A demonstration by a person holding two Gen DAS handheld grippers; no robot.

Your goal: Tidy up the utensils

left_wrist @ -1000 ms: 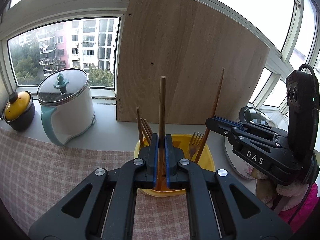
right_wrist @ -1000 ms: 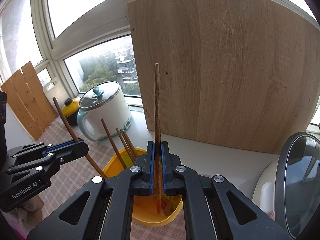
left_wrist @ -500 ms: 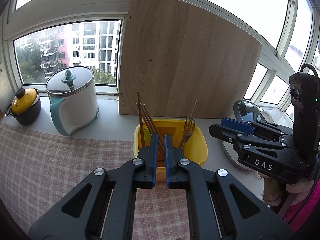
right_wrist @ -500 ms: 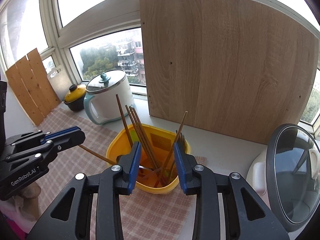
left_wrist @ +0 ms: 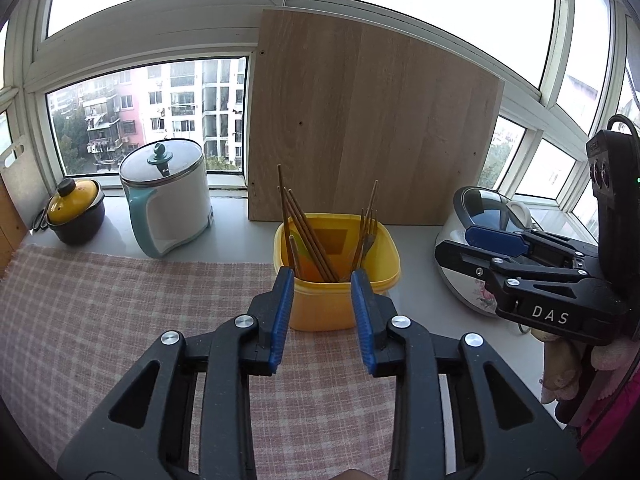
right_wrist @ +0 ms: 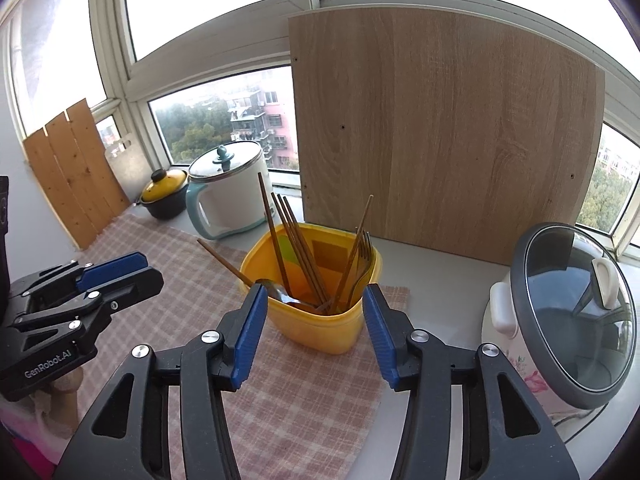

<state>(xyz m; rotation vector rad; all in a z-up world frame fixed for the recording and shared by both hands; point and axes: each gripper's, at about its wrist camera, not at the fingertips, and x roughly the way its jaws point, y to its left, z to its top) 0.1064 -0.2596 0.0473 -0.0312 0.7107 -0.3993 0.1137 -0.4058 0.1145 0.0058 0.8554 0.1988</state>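
Both grippers are empty. Your left gripper (left_wrist: 322, 312) and right gripper (right_wrist: 314, 332) have just been opening, and nothing lies between the jaws of either; the tub (left_wrist: 340, 304) only shows through the gaps, well beyond the pads.

Chopsticks (right_wrist: 296, 244) and a fork (right_wrist: 362, 256) stand inside the tub, which sits at the far edge of the cloth (left_wrist: 120, 312), at 12 o'clock from each gripper. One stick (right_wrist: 222, 258) leans outward over the rim toward 10 o'clock in the right view. A cooker (right_wrist: 568, 328) stands at 3 o'clock of the tub, a kettle (left_wrist: 168, 200) at 10 o'clock.

The release appears complete. To finish it well:

1. Draw each gripper straight back along its own line, jaws apart, so that no pad catches a handle.
2. Keep the grippers separated; they sit close side by side.
3. Check the leaning stick. It may tip out, so nudge it upright from 10 o'clock if needed.
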